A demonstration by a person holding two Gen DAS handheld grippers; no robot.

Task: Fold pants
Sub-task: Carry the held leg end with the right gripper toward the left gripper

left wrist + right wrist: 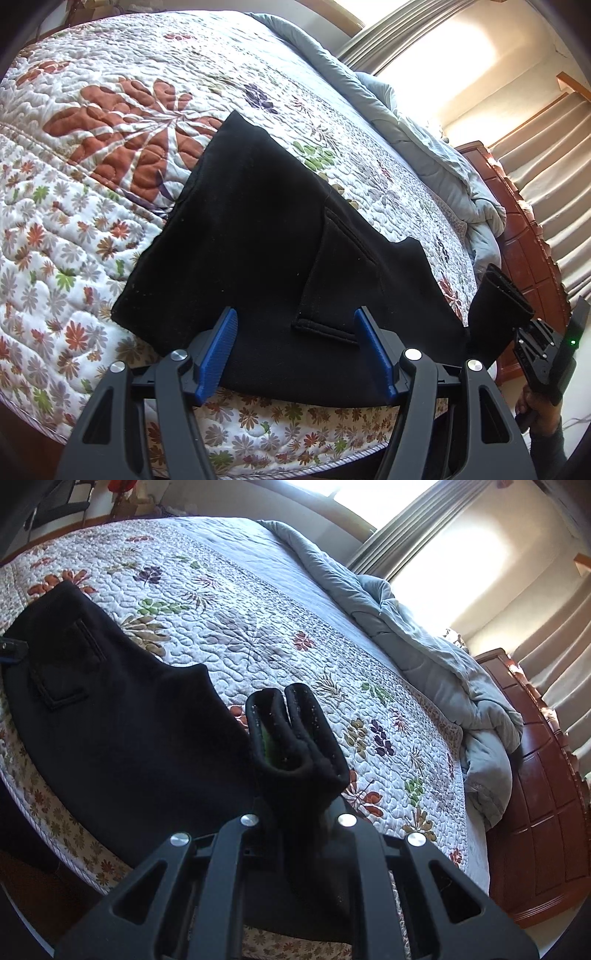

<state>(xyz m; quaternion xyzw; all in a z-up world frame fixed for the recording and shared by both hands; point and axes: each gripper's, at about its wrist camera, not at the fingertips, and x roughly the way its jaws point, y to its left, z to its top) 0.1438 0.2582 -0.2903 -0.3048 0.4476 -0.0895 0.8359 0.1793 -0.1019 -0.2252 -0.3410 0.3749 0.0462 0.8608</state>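
In the middle of the left wrist view, the black pants (251,236) are lying on the floral quilt (74,229) of the bed, with a back pocket (332,273) facing up and the near part hanging a little over the mattress edge. The left claw (301,354) is standing wide, its blue pads (218,354) apart over the cloth and gripping nothing. At the right edge of the same view the right claw (513,317) is holding up the doubled leg ends (495,295) of the pants. In the right wrist view these leg ends (295,738) are sticking up from between the fingers, in the centre of the frame, so the right claw (297,805) is closing on them; the fingertips themselves are hidden by the cloth. The grey duvet (424,646) is lying bunched at the upper right, well apart from the pants.

I judge that the folding is at the step of bringing the legs over toward the waist part. The next move is probably asking to carry the leg ends across to the upper left, and lay them flat and square, while the left claw is pressing or pinching the fold line so the cloth is not sliding off the bed.
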